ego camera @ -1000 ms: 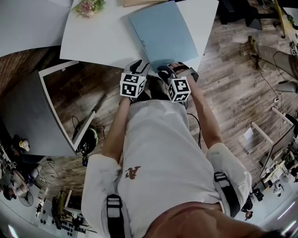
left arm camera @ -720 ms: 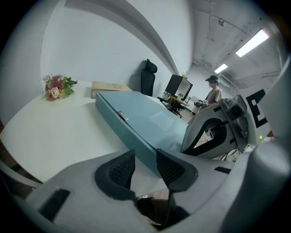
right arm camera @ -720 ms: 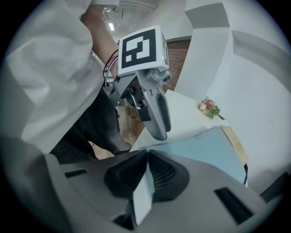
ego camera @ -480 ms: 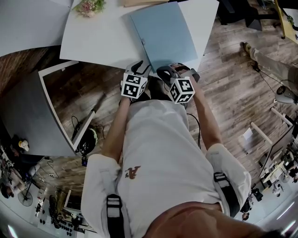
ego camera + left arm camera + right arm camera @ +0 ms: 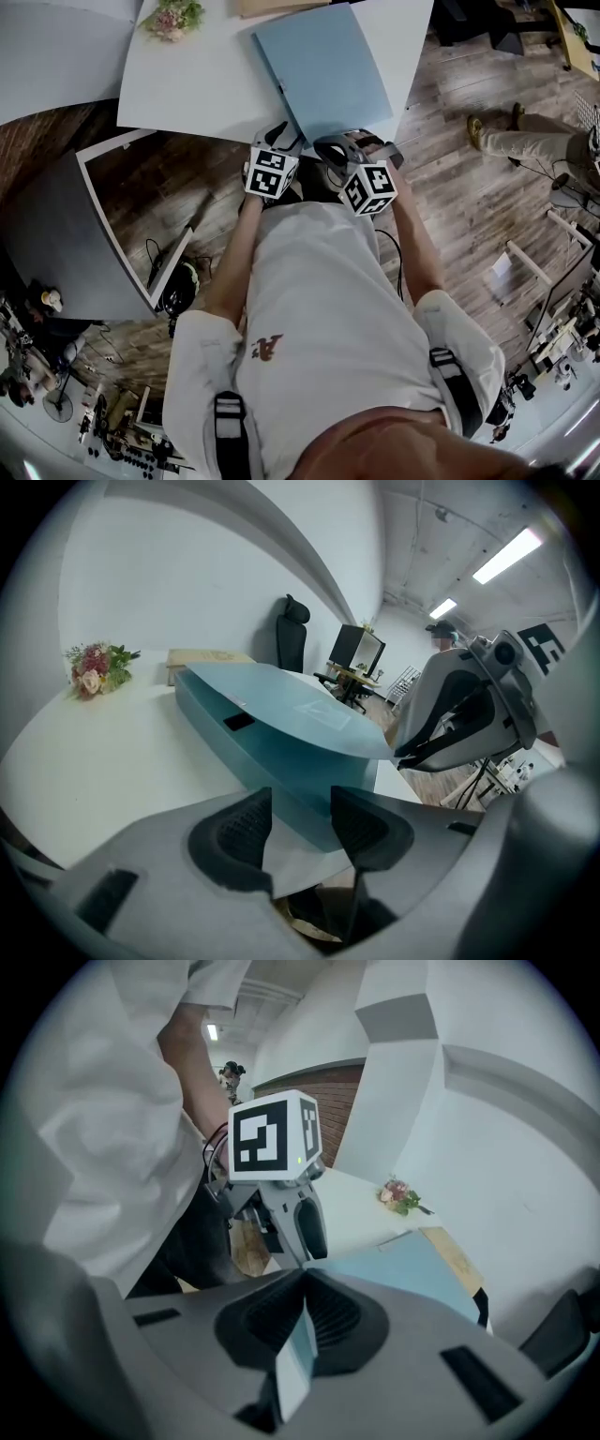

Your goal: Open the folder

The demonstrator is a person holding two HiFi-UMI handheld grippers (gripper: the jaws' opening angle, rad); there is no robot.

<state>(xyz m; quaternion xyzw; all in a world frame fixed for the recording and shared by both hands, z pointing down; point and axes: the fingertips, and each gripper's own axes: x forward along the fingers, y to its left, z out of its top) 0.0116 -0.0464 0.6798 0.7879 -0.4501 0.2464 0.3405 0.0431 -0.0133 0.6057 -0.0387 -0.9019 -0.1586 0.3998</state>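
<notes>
Within R gripper [image 5: 305,1288], folder cover [image 5: 412,1262], prob. lifted, grip unseen overhead

The folder [image 5: 323,70] is smooth, faintly glossy plastic; the table [image 5: 192,89] smooth matt white; the floor [image 5: 459,187] grained wood planks.

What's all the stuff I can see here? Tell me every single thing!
Table: one, white, under everything.
Folder: one, light blue, at the table's near edge, top cover lifted.
Flowers: one bunch, pink and green, table's far left corner.
Board: one, tan, table's far edge, behind the folder.
Office chair: one, black, beyond the table.
Left gripper: one, grey, jaws apart and just been opening, folder's near edge between them.
Right gripper: one, grey, shut on the folder's top cover.
</notes>
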